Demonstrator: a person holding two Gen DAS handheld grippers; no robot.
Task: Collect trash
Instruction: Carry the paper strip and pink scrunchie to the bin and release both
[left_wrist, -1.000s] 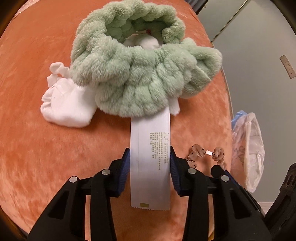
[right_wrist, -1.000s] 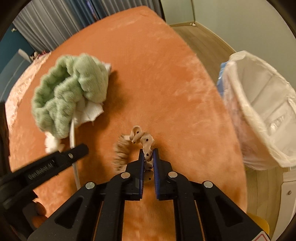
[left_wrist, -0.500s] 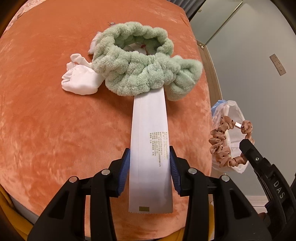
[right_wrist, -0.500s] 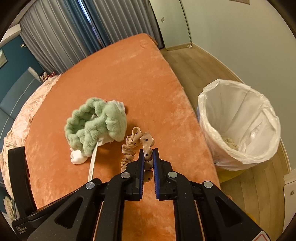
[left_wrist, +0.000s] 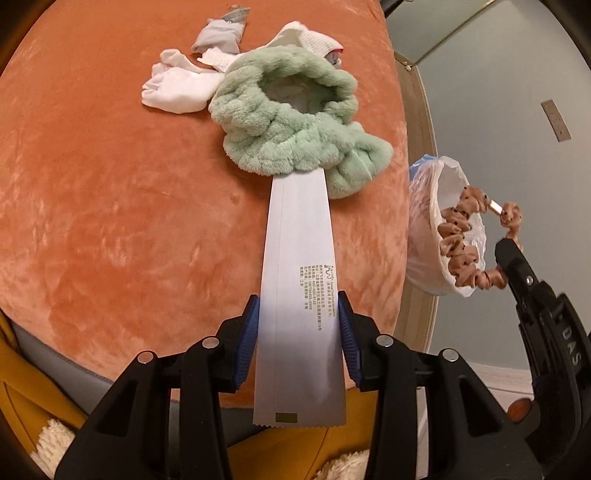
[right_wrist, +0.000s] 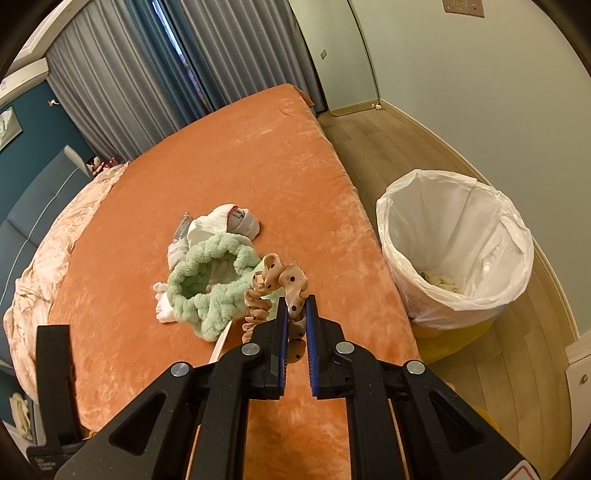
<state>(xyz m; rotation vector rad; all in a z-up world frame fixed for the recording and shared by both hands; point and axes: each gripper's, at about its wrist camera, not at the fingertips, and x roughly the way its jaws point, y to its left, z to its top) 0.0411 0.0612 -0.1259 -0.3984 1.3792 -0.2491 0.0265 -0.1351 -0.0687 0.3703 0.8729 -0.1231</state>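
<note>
While our left gripper (left_wrist: 299, 334) clamps the long wrapper (left_wrist: 300, 295), our right gripper (right_wrist: 295, 321), pinching the scrunchie (right_wrist: 275, 291), is nearer the bin (right_wrist: 456, 254), off to its right.

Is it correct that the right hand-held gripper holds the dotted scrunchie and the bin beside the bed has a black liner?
Not quite. The right hand-held gripper does hold the dotted scrunchie, but the bin beside the bed has a white liner, not black. The right wrist view shows it.
</note>
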